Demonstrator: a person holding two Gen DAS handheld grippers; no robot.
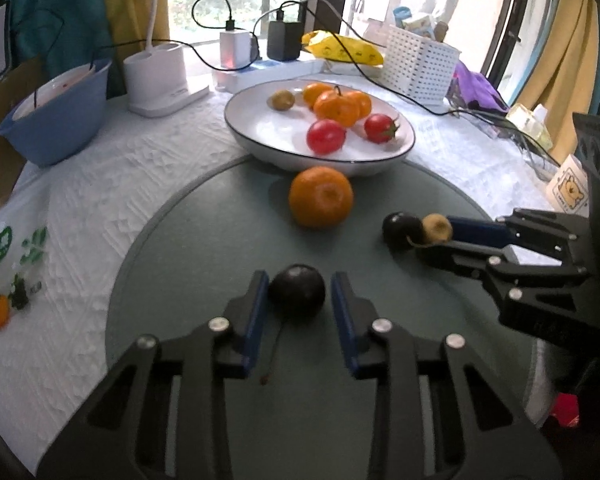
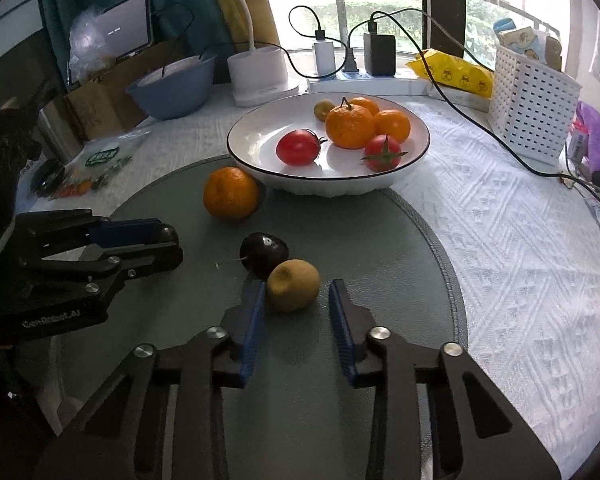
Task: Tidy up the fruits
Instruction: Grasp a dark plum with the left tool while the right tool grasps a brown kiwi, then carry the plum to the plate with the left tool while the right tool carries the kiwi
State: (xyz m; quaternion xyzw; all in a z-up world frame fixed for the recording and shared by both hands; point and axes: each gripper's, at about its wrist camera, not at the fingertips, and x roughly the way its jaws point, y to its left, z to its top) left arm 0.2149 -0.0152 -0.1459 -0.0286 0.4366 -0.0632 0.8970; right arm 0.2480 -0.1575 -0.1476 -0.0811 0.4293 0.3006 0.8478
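1. The round mat (image 1: 204, 280) near the cameras looks like smooth, matt grey-green plastic or rubber with a stitched edge.
2. The tablecloth (image 2: 520, 260) is white cloth with a raised, rough woven pattern.
3. The bowl (image 2: 420, 136) at the far edge of the mat is glossy white ceramic with a thin dark rim.
4. The dark cherries (image 1: 297, 290) have shiny, smooth skin; the kiwi (image 2: 293, 285) looks dull and fuzzy.
5. The loose mandarin (image 1: 321, 196) has matt, finely dimpled peel.
6. The basket (image 2: 532, 108) at far right is perforated white plastic.
7. The gripper fingers (image 2: 342, 332) are matt black plastic with ribbed blue pads and bright metal pins.
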